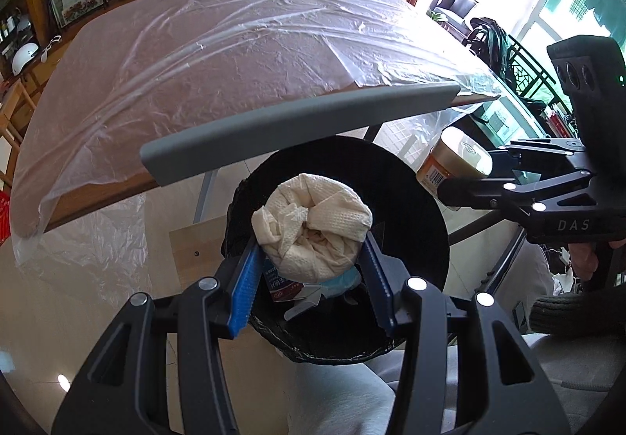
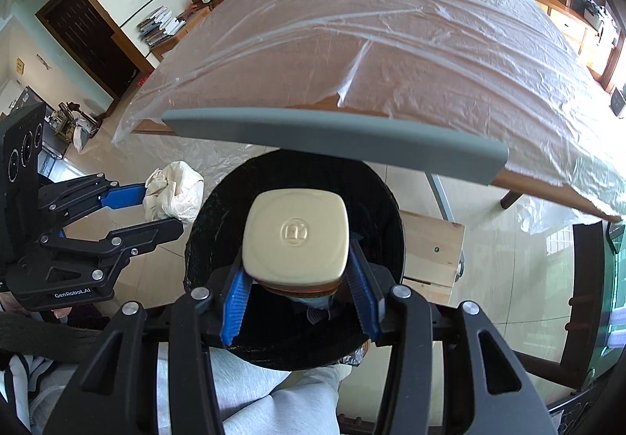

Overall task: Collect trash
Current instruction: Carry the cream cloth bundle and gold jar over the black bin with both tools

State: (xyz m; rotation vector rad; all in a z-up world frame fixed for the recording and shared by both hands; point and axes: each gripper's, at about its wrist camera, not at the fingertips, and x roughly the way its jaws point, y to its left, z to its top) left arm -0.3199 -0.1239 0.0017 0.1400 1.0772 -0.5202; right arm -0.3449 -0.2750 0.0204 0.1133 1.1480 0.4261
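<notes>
My left gripper is shut on a crumpled cream paper towel wad and holds it over the black-lined trash bin. The wad also shows in the right wrist view. My right gripper is shut on a jar with a cream square lid and holds it over the same bin. In the left wrist view the jar hangs at the bin's right rim. A small carton and blue trash lie inside the bin.
A wooden table covered in clear plastic sheet stands beyond the bin. A grey chair back runs between bin and table. A wooden stool sits right of the bin. My grey-trousered legs are below.
</notes>
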